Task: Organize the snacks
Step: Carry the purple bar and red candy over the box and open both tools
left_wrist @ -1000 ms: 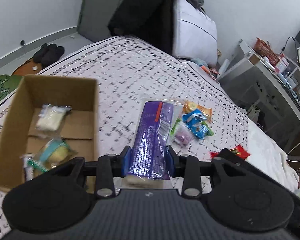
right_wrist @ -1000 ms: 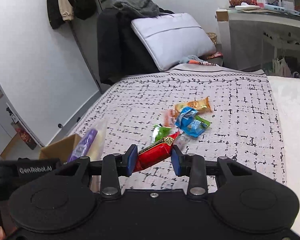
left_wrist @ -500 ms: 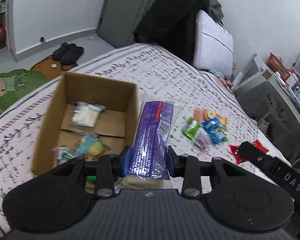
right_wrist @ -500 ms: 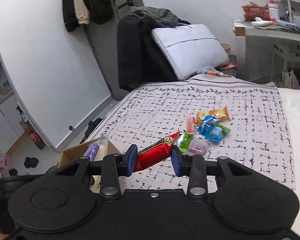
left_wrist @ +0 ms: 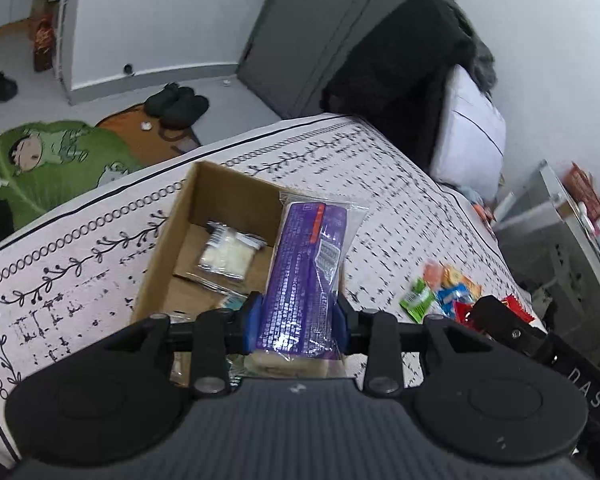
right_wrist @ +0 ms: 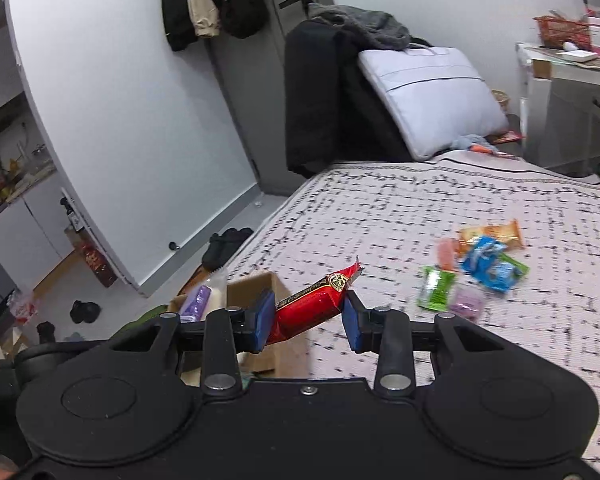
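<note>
The left hand-held gripper [left_wrist: 296, 322] is clamped on a long purple snack pack [left_wrist: 306, 268] sealed in a clear film sleeve. The right hand-held gripper [right_wrist: 306, 320] holds a glossy red wrapped bar [right_wrist: 316, 304] that sits slantwise between its blue pads [right_wrist: 262, 320], its crimped end pointing up and away.

Compared with one second ago, both loads have travelled from above the loose pile toward the cardboard box [left_wrist: 204, 196]. In the left wrist view the purple pack, which lay over bare bedspread a second ago, now overhangs the box's right wall. In the right wrist view the box corner [right_wrist: 260, 284], then far off to the left, now lies directly behind the red bar. Judged from this, both snacks are close to release over the box, the purple pack being the nearer.

The box is plain brown corrugated card, open-topped and rectangular, with its bottom flaps showing. It holds a pale snack in a clear crinkled bag [left_wrist: 228, 254] and at least one more packet, mostly hidden behind the gripper.

Farther out on the bed [right_wrist: 400, 208], whose white cover bears a black printed pattern, the unsorted packets [right_wrist: 476, 268] lie together: small, flat foil pouches in green, blue, orange, pink and lilac, blurred by motion.
</note>
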Action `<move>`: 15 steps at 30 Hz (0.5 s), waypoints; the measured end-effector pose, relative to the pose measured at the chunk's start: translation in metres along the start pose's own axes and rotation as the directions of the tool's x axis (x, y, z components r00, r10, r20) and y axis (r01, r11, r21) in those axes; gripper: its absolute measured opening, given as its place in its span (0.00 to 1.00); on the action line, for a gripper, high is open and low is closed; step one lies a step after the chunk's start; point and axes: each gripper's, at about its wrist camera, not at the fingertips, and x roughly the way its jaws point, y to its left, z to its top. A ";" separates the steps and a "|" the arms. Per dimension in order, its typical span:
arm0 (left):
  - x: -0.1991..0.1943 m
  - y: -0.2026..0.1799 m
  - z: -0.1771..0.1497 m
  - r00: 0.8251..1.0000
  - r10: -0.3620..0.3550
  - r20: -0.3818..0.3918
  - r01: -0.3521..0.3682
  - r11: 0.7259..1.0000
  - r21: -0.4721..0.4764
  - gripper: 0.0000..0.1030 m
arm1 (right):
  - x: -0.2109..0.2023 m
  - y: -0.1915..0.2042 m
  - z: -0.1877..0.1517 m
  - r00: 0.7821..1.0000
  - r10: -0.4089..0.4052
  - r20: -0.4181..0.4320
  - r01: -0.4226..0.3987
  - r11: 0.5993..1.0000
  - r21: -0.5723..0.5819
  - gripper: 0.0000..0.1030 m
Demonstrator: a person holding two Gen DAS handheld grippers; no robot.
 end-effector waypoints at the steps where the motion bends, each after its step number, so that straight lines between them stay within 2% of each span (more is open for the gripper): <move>1: 0.001 0.004 0.002 1.000 0.001 0.000 -0.001 1.000 -0.015 0.35 | 0.003 0.004 0.000 1.000 0.006 -0.002 -0.006 1.000 -0.002 0.35; 15: 0.012 0.052 0.027 0.998 0.055 0.007 -0.054 0.985 -0.165 0.35 | 0.053 0.055 0.002 0.992 0.102 -0.070 -0.106 0.993 -0.044 0.35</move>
